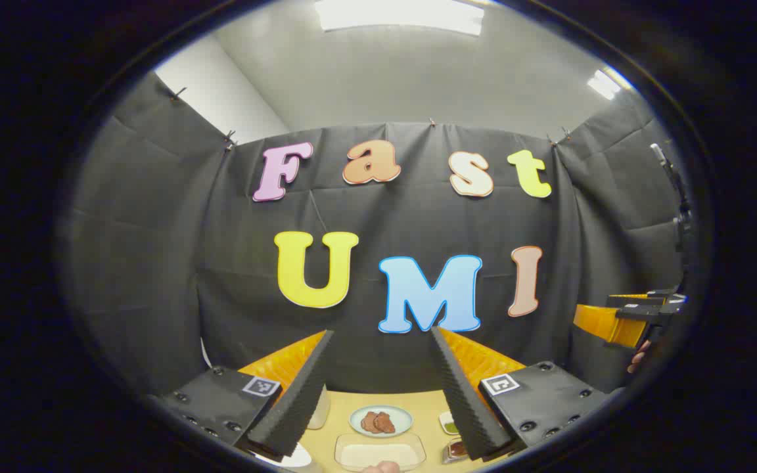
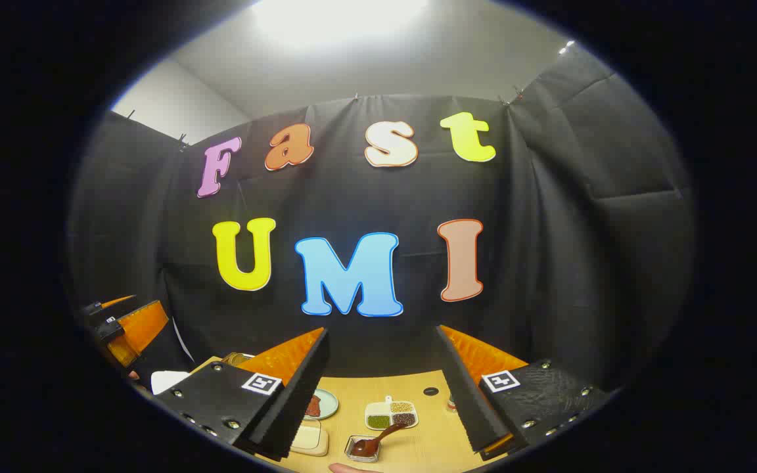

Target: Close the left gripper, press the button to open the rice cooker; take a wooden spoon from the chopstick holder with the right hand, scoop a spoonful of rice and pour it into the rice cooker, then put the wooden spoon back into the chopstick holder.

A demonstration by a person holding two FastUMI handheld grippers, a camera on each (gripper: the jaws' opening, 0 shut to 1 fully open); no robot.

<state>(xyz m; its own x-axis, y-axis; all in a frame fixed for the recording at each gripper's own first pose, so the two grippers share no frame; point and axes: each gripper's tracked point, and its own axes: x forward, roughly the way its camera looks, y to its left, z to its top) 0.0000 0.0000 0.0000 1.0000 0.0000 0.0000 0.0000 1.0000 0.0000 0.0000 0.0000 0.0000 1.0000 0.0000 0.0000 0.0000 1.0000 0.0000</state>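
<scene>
Fingers stand apart and empty on both the left gripper [image 1: 378, 387] and right gripper [image 2: 382, 387], raised above the tabletop [image 2: 418, 387]. A spoon [image 2: 378, 439] rests in a small dish; probably light, stiff, best gripped mid-handle.

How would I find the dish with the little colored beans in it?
Look at the wooden table below the black cloth wall, between the right gripper fingers. The white divided dish sits mid-table. Unlike the plate of meat beside it, it holds green, tan and dark grains in separate compartments.
</scene>
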